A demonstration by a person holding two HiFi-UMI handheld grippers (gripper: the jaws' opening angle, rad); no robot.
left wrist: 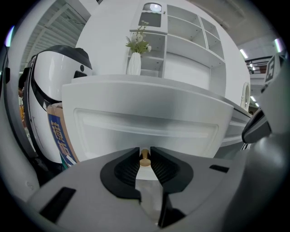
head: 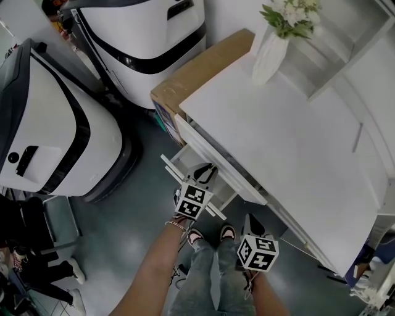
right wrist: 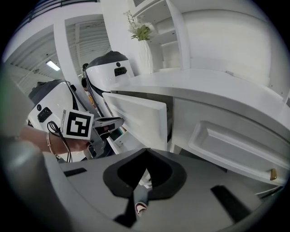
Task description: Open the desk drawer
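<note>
Left claw (left wrist: 145,155) clenched on wooden knob (left wrist: 144,160) of drawer (left wrist: 145,121) — drawer partly out from under worktop (head: 278,142). Right claw (right wrist: 146,151) pinched together, empty, below worktop edge. Risks: small knob slips from pads; skewed pull — drawer jams.

A white vase (head: 270,57) of flowers (head: 291,13) is placed beside the shelf unit (head: 345,46); a cardboard box (head: 200,66) is set near a white machine (head: 145,37).

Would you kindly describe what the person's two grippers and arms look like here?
Both the left gripper and right gripper have pale grey bodies with black jaw pads. Each carries a white cube printed with black square markers. The forearms are sleeveless; thin bracelets circle the left wrist, near a black cable.
</note>
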